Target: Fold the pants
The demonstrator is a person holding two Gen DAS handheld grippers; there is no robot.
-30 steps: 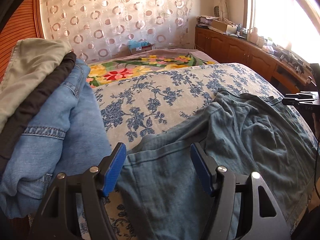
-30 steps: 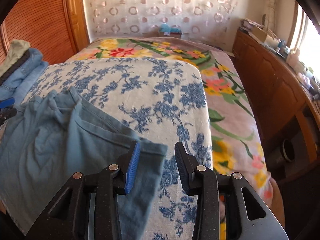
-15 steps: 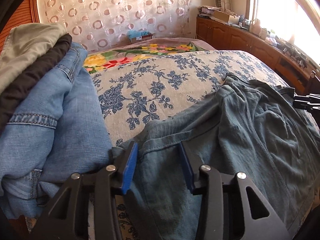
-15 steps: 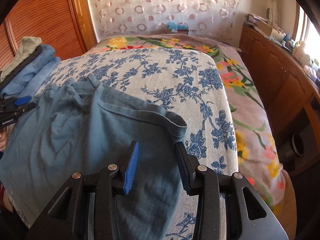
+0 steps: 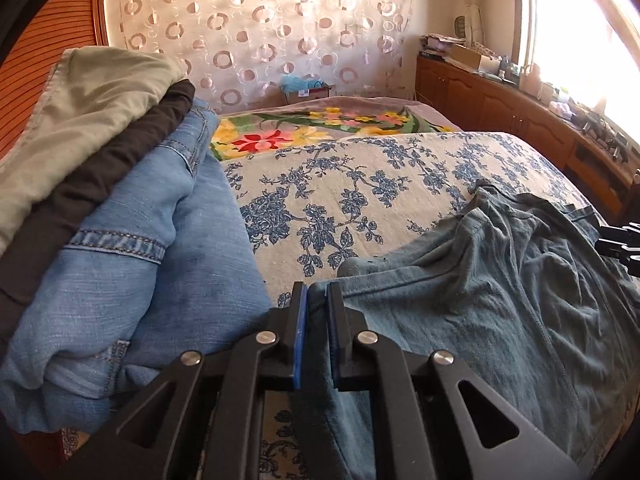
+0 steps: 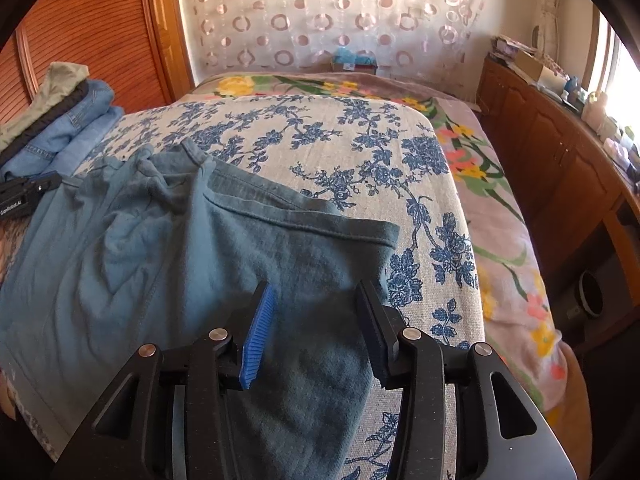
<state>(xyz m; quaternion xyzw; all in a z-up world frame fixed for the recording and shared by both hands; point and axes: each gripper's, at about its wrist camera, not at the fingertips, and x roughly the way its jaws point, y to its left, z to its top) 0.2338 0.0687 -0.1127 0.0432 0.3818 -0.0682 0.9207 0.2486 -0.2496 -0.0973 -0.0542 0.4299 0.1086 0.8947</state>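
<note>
My left hand-held gripper (image 5: 317, 304) is closing, its blue pads pinching the near left edge of the pants (image 5: 500, 300), where the cloth bunches up between them. My right hand-held gripper (image 6: 316, 300) is opening, its jaws spread above the right part of the pants (image 6: 180, 264); the cloth lies under and between the pads, and they do not press on it. The pants are teal and lie crumpled across the near part of the bed (image 6: 320, 140), on the cover with blue flowers, their hemmed edge running toward the right. At the left of the bed sits a stack of clothes (image 5: 120, 208): jeans at the bottom, something dark above, a pale green piece on top. It lies just beside the pants' left edge. Far back hangs a curtain (image 6: 320, 16) with rings, and wooden cabinets (image 6: 560, 152) run along the right.
</note>
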